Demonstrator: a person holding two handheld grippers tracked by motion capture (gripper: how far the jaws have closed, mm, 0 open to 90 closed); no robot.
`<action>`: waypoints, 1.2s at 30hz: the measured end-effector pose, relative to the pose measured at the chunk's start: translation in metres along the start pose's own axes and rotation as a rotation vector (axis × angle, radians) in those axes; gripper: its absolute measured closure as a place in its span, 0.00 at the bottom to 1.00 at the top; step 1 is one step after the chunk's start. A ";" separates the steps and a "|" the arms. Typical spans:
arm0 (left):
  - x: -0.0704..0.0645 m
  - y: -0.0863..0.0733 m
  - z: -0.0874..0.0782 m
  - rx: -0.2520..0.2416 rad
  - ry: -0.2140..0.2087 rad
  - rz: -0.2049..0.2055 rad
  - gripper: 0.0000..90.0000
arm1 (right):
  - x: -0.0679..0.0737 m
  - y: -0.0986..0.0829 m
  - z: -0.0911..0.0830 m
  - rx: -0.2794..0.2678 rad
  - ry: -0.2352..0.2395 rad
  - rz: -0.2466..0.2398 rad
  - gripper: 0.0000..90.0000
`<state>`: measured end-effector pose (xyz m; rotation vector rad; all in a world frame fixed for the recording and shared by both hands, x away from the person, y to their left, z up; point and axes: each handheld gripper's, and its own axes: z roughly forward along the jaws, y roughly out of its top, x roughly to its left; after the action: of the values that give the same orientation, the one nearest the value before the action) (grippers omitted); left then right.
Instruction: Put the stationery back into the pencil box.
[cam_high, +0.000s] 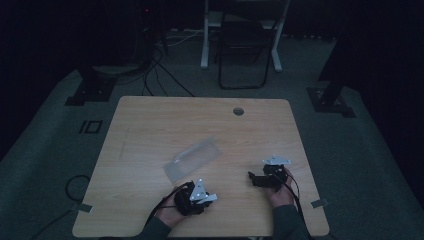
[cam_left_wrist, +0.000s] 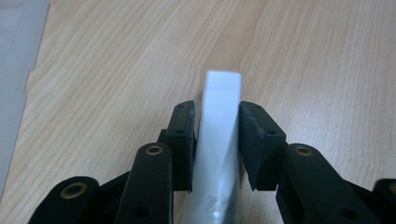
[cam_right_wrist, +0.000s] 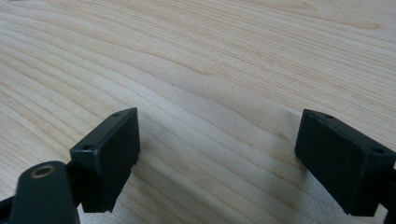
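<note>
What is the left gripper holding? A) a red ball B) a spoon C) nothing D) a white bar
D: in the left gripper view, the left gripper has both black jaws pressed against the sides of a white bar above the wooden table.

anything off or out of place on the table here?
Nothing looks spilled or broken. The clear plastic sleeve lies flat but at a slant across the table. The left gripper is clamped on a white strip; the right gripper hangs open over bare wood. The high view is very dim.
</note>
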<state>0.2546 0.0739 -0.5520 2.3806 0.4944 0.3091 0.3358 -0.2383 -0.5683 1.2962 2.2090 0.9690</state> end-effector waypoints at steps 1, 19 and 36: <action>0.000 0.000 0.000 -0.001 -0.005 -0.002 0.75 | 0.000 0.000 0.000 0.000 0.000 0.000 0.15; 0.000 0.005 -0.003 -0.021 0.014 -0.004 0.78 | 0.000 0.000 0.000 0.000 0.000 0.000 0.15; 0.000 0.018 -0.024 -0.085 0.046 0.020 0.78 | 0.000 0.000 0.000 0.000 0.000 0.000 0.15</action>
<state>0.2513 0.0751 -0.5222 2.3011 0.4695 0.3871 0.3358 -0.2383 -0.5683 1.2957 2.2093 0.9688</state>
